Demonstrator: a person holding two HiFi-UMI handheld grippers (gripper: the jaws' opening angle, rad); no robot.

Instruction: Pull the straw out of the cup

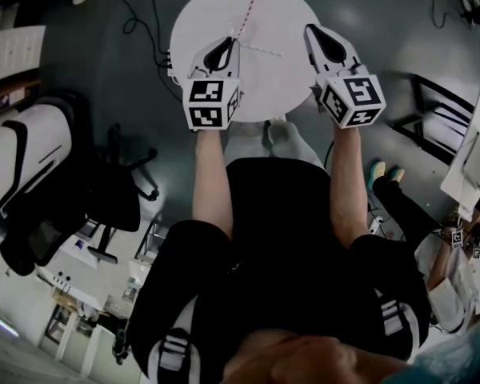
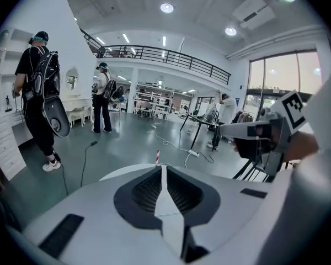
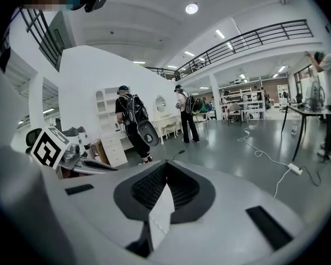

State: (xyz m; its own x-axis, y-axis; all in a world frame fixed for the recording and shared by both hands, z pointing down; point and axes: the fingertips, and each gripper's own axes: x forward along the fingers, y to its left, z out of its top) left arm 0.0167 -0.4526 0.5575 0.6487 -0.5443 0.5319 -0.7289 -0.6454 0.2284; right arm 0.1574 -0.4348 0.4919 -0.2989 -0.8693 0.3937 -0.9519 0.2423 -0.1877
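While the person stands over the round white table (image 1: 280, 94), both arms reach out across it, and that table is the biggest thing in the head view. Off at its 8 o'clock sits a black-and-white office chair (image 1: 40, 174) on the grey floor. Now the tools. The left gripper (image 1: 229, 43) hangs over the middle of the tabletop, nose toward 12 o'clock; in its own view its jaws (image 2: 161, 167) are pressed together with nothing between them. The right gripper (image 1: 314, 30) hovers at the table's 2 o'clock edge, well apart from its partner. In the right gripper view (image 3: 165, 163) its jaws meet too, and they are empty.

And the prize: the red-and-white striped straw (image 1: 247, 14) slants across the far part of the table, from near the centre up toward 12 o'clock, just ahead of the left gripper's nose. The left gripper view catches its striped tip (image 2: 158, 157) poking up just beyond the closed jaws. The cup itself I can't make out clearly. Neither tool is touching the straw.
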